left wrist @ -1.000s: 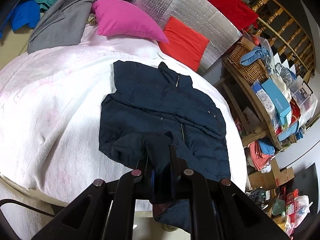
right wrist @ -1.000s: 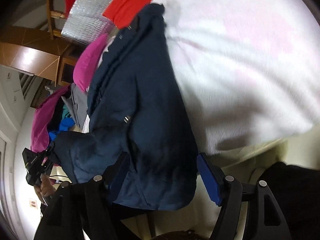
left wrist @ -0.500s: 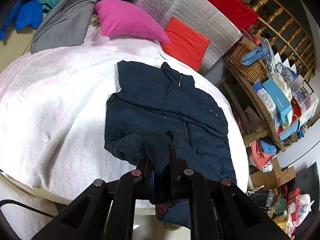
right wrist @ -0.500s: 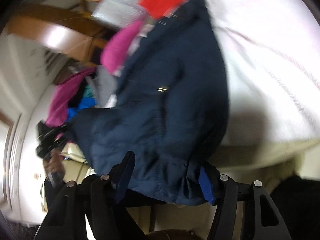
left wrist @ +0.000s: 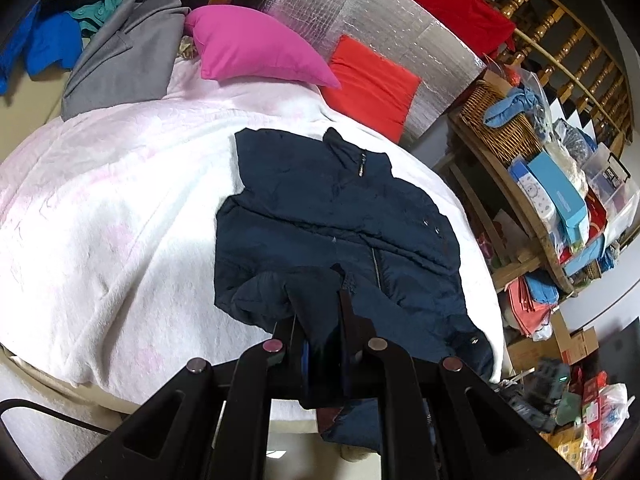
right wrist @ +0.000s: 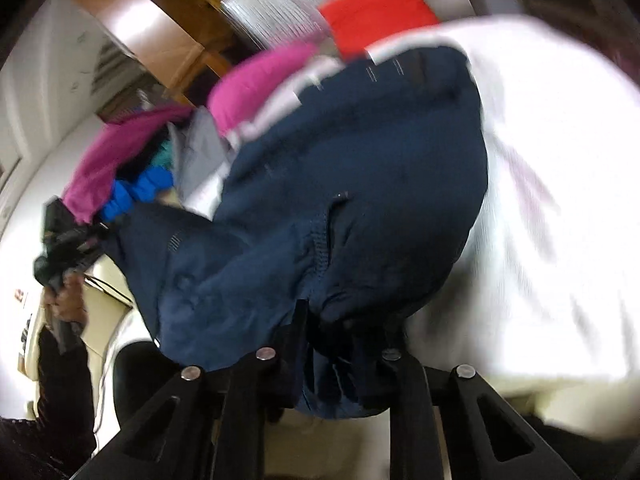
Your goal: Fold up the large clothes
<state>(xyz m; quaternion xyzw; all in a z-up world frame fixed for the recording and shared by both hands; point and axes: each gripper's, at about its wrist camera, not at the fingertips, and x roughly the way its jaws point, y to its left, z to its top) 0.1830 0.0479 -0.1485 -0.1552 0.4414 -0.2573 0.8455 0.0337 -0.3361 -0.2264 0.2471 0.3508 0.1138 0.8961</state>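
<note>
Two grippers work over a bed (left wrist: 100, 216) covered in a white, faintly pink-patterned blanket, in a cluttered room with a wooden railing (left wrist: 560, 28) and silver quilted panel (left wrist: 360, 12) beyond it. Ahead of the left gripper (left wrist: 318, 320) lies the navy jacket (left wrist: 332, 208), collar away, zip front up; its near hem is bunched and clamped between this gripper's closed jaws. Farther ahead sit a pink pillow (left wrist: 256, 46) and red cushion (left wrist: 372, 84), with a grey garment (left wrist: 120, 56) off to the left. To the right stands a crowded wooden shelf (left wrist: 520, 208) holding a wicker basket (left wrist: 500, 124) and blue boxes (left wrist: 560, 196); their print is too small to read. The right gripper (right wrist: 344, 332), in a blurred view, is clamped on another jacket fold.
</note>
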